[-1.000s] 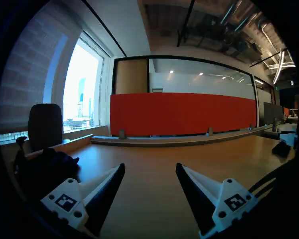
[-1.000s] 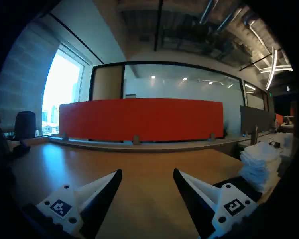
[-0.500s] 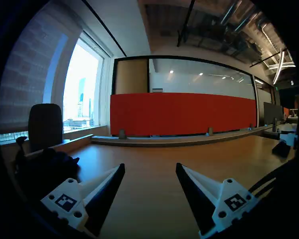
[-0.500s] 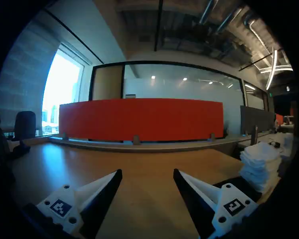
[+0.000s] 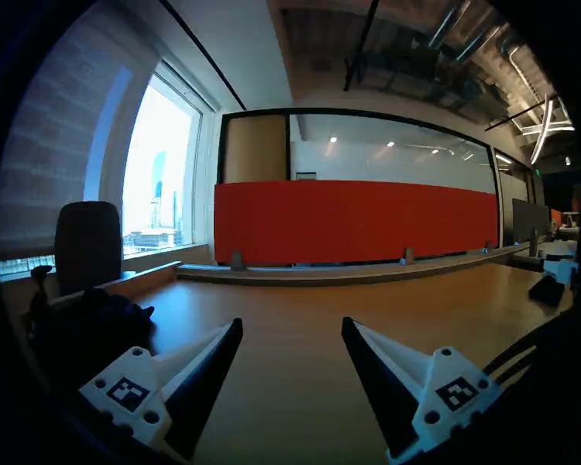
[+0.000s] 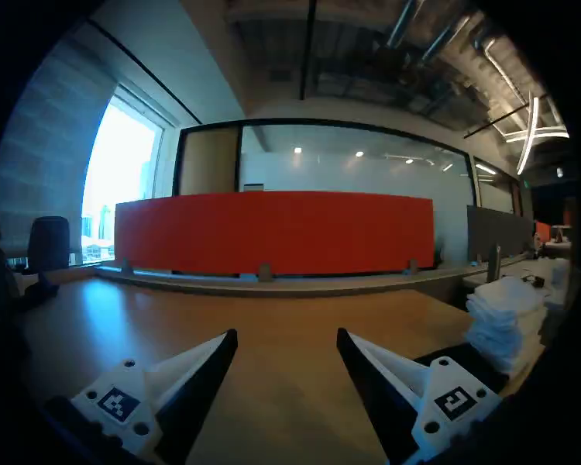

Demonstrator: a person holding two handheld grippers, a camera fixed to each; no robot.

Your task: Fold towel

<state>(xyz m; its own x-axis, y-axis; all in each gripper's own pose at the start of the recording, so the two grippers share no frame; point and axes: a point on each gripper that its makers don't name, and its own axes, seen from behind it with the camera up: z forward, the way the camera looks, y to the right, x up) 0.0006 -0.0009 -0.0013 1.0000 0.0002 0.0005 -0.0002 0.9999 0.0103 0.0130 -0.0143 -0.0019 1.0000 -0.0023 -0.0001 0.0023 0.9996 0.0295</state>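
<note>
Nothing has visibly moved since the earlier frames. The stack of folded white towels stands upright just right of the right gripper; its long axis cannot be told. Both the right gripper and the left gripper hold their jaws wide and empty over the wooden table. A dark bundle lies left of the left jaws, and a red partition stands well ahead.

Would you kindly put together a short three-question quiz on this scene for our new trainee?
1. True or false: the right hand-held gripper is shut on a towel.
2. In the right gripper view, the stack of white towels lies to which side: A left, B right, C centre?
3. Fill in: the divider panel at the far edge of the wooden desk is ___.
Key: 1 false, it is open; 2 B; 3 red.
</note>
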